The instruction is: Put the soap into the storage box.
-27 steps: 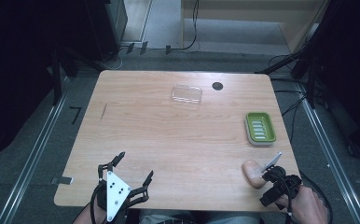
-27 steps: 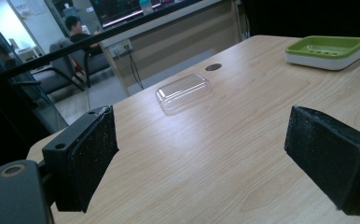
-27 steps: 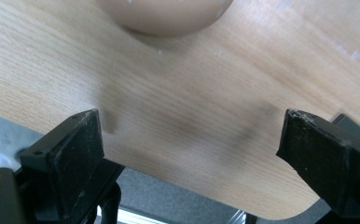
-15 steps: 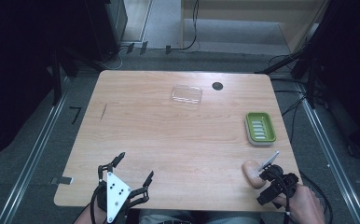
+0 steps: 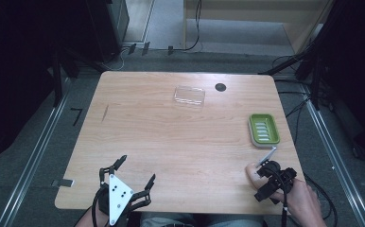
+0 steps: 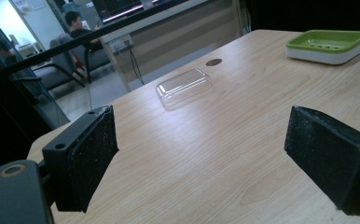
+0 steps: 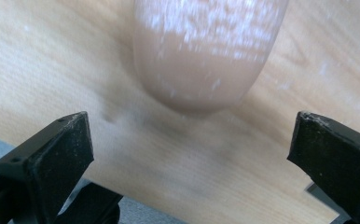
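While wide-jawed — right gripper (image 7: 192, 154) just short of soap (image 7: 206, 51)

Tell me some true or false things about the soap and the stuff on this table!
1. The right tool is open, with the tan soap bar just ahead of it. True.
2. The soap bar is lying in the green soap dish. False: it lies on the wooden table, near the front edge.
3. A clear plastic lid sits near the table's far edge. True.
4. The left tool grips the lid. False: its jaws are open and empty.
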Demonstrator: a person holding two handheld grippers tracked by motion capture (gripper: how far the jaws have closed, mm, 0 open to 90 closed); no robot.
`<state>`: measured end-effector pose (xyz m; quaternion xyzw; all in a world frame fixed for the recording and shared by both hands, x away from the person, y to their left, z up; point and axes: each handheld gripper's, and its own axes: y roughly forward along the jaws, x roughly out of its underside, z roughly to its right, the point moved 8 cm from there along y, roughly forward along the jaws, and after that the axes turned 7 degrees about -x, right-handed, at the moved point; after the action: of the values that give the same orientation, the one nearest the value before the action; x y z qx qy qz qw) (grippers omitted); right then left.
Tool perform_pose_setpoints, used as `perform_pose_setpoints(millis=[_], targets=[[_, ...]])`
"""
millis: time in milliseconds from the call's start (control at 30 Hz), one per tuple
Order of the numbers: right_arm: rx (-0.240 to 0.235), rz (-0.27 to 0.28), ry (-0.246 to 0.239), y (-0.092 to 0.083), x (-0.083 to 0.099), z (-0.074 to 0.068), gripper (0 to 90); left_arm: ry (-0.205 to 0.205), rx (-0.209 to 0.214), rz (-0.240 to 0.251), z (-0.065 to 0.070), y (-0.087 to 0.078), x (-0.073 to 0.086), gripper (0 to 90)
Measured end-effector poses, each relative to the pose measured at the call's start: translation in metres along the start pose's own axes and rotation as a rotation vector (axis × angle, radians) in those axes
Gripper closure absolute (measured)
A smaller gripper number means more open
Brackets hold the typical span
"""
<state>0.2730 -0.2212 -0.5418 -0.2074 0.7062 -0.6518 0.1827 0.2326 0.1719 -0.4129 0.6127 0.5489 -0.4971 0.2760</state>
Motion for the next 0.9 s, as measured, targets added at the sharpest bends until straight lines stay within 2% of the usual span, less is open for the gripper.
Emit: perform_pose_setpoints(millis=[233,367,567,733,833,900], targets=[[-0.004,0.041,0.005,-0.008,-0.02,0.003,0.0,0.021,0.008,-0.006,0.003,0.0,0.0,9.9],[-0.008,0.057,0.006,-0.01,-0.031,0.005,0.0,0.017,0.007,-0.004,0.002,0.001,-0.001,9.9],[-0.032,0.06,0.019,-0.011,-0.042,0.008,0.0,0.018,0.015,-0.002,0.004,0.003,-0.001,9.9],[-0.034,0.053,0.025,-0.01,-0.046,0.01,0.0,0.02,0.021,0.0,0.005,0.004,-0.001,10.0],[-0.051,0.037,0.034,-0.002,-0.047,0.013,0.0,0.023,0.025,0.004,0.006,0.005,-0.002,10.0],[-0.042,0.033,0.038,0.0,-0.046,0.013,0.0,0.021,0.024,0.006,0.005,0.005,-0.002,10.0]])
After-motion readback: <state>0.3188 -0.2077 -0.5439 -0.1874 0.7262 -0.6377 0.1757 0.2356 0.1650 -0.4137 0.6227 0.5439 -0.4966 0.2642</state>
